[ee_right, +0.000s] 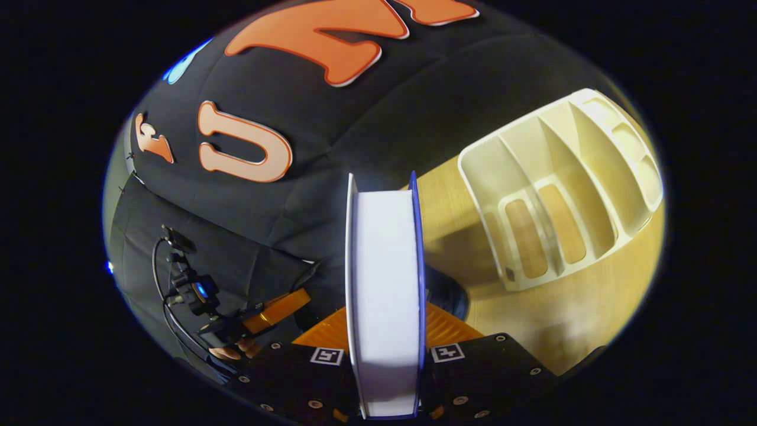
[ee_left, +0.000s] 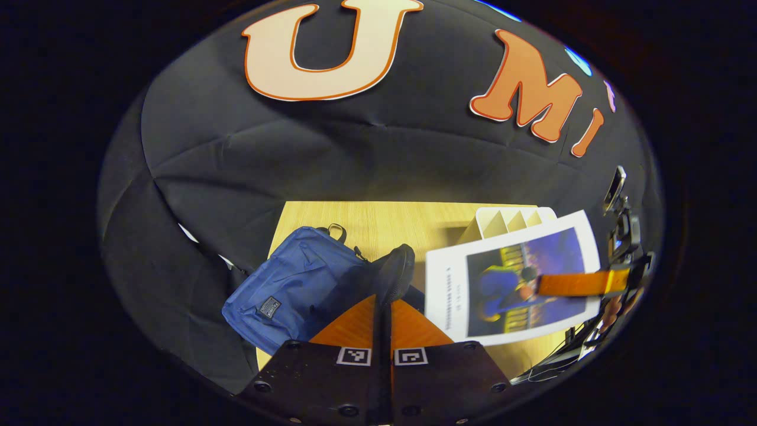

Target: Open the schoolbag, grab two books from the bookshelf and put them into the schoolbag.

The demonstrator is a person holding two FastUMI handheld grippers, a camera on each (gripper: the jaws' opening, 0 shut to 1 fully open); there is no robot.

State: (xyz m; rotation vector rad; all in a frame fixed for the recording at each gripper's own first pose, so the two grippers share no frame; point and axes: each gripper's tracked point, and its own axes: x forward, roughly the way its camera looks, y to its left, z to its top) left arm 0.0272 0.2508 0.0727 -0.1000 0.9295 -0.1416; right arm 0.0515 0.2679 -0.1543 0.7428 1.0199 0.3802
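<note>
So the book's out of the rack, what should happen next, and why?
Probably carry the white-covered book, clamped in the right gripper, over to the blue fabric schoolbag. The left gripper pinches the bag's dark flap, and the cream plastic bookshelf looks empty.

My left gripper sits low in the left gripper view, fingers pressed together with only a thin slit between them, nothing caught. Just ahead of the tips lies the blue schoolbag on the wooden table, its dark flap turned up near my tips. Right of it my right gripper holds a book in the air, cover toward me. Behind the book stands the white bookshelf, its dividers showing above the book's top edge.
</note>
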